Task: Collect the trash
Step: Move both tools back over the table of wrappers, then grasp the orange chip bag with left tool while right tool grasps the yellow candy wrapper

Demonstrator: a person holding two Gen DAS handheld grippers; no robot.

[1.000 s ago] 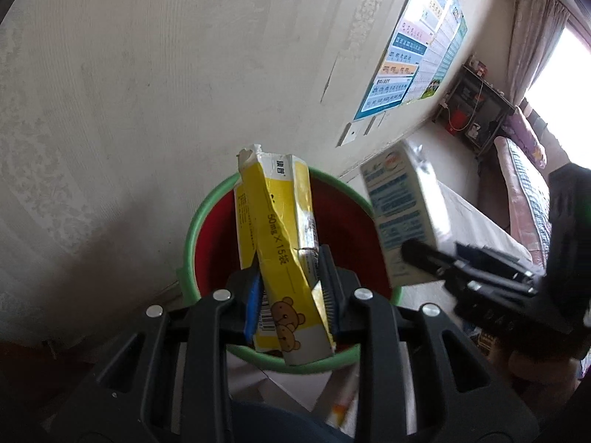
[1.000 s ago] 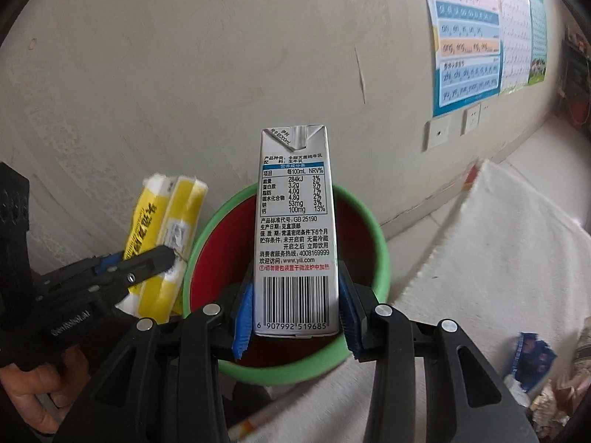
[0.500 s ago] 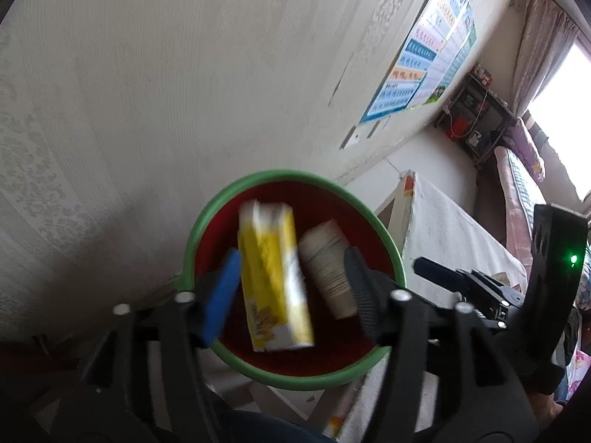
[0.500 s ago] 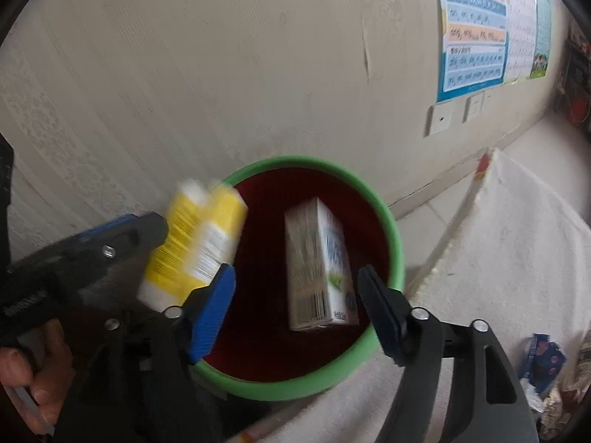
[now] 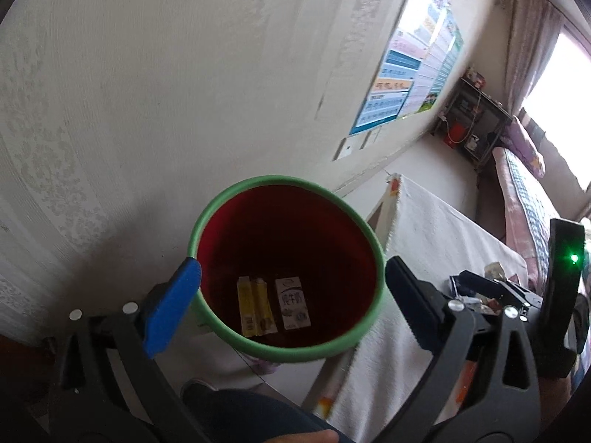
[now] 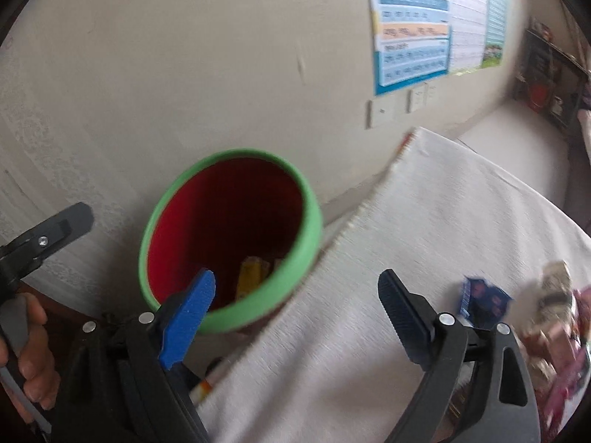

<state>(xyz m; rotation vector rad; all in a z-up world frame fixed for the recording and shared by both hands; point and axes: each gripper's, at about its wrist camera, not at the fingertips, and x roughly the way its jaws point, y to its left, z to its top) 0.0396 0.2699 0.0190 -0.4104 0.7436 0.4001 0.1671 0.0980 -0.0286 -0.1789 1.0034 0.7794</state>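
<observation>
A red bin with a green rim [image 5: 207, 217] [image 6: 314, 221] stands by the wall. On its bottom lie a yellow carton [image 5: 255, 306] [image 6: 251, 277] and a white milk carton [image 5: 292, 302]. My left gripper [image 5: 291, 277] hovers over the bin mouth, its jaws opening wide with nothing between them. My right gripper [image 6: 295, 291] sits over the edge of the white cloth beside the bin; its jaws are opening too and hold nothing. More trash lies on the cloth: a blue wrapper [image 6: 484, 299] and crumpled packaging [image 6: 554, 288].
A white cloth [image 6: 424, 221] covers the surface right of the bin. A wall with posters [image 5: 410, 74] and sockets [image 6: 376, 112] rises behind. A dark shelf [image 5: 472, 125] and a bed [image 5: 524, 181] stand far right. A hand [image 6: 33, 350] grips the left tool.
Both grippers opened and let go of their cartons, which fell to the bin's bottom. The right gripper swung right, over the cloth; the left one rose a little above the bin.
</observation>
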